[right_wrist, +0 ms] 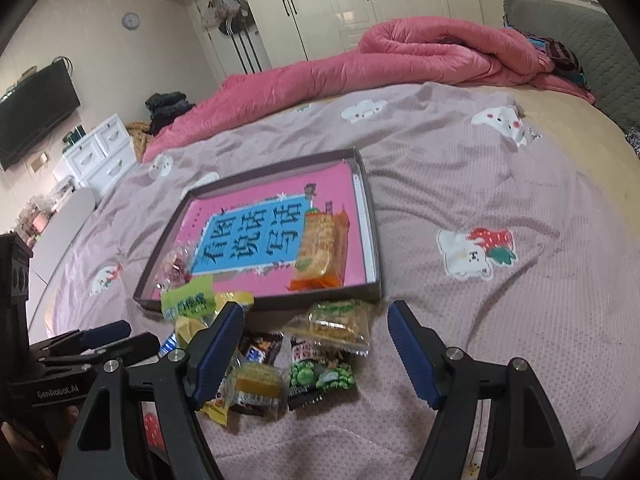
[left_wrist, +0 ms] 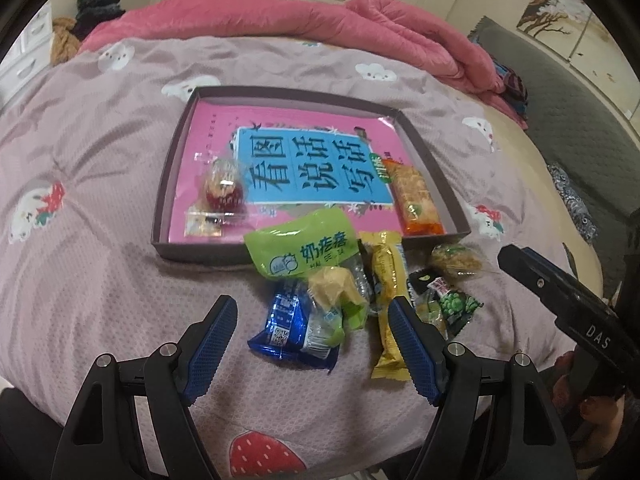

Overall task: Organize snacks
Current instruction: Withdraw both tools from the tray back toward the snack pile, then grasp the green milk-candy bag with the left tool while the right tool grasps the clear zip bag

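A shallow dark box [left_wrist: 170, 184] [right_wrist: 372, 216] lies on the bed with a pink book [left_wrist: 208, 128] in it. On the book lie an orange cracker pack [left_wrist: 416, 200] [right_wrist: 320, 256] and a red clear-wrapped sweet [left_wrist: 222, 192]. A heap of snacks lies in front of the box: a green bag [left_wrist: 300, 246] [right_wrist: 188, 300], a blue packet [left_wrist: 288, 328], a yellow bar [left_wrist: 386, 304], a green pea pack [left_wrist: 452, 304] [right_wrist: 320, 376], a clear cracker pack [right_wrist: 340, 320]. My left gripper [left_wrist: 312, 312] is open over the blue packet. My right gripper [right_wrist: 316, 316] is open over the heap, empty.
The bed has a mauve cartoon-print sheet [right_wrist: 500, 320]. A rolled pink duvet [right_wrist: 420, 56] lies at the far side, with a grey headboard [right_wrist: 560, 20] to the right. White drawers [right_wrist: 100, 152] and wardrobes [right_wrist: 360, 0] stand beyond the bed.
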Available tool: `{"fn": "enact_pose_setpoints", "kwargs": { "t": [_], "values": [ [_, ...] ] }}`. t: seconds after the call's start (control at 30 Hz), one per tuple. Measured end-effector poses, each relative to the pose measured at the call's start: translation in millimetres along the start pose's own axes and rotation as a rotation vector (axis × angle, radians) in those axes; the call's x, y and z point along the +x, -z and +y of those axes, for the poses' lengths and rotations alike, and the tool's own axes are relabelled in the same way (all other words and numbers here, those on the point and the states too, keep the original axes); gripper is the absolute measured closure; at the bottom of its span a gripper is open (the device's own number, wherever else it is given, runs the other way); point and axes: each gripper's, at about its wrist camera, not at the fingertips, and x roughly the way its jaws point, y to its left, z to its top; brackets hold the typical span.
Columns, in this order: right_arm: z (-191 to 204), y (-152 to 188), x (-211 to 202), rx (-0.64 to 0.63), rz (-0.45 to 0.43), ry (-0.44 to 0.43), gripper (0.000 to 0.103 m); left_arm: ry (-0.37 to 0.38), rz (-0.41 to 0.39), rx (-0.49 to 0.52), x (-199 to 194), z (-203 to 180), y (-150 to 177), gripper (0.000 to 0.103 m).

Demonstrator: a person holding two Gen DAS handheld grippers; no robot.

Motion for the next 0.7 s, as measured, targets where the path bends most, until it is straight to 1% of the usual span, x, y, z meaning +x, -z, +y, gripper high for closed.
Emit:
{"fn": "enact_pose_setpoints", "kwargs": {
  "t": [0.3, 0.57, 0.7],
  "values": [
    [-2.7, 6.4, 16.6, 0.002, 0.065, 0.029, 0.029, 0.008, 0.017, -0.018, 15.7, 1.7, -1.4, 0.024],
    [-2.6, 7.9, 36.9, 0.004, 0.113, 0.033, 0.029, 0.008, 0.025, -0.008, 28.8, -0.9, -5.6, 0.025],
    [-1.1, 7.8, 49.6, -0.003, 0.137, 0.049, 0.029, 0.008, 0.032, -0.013, 35.7, 0.1, -6.8, 0.027]
  ]
}}
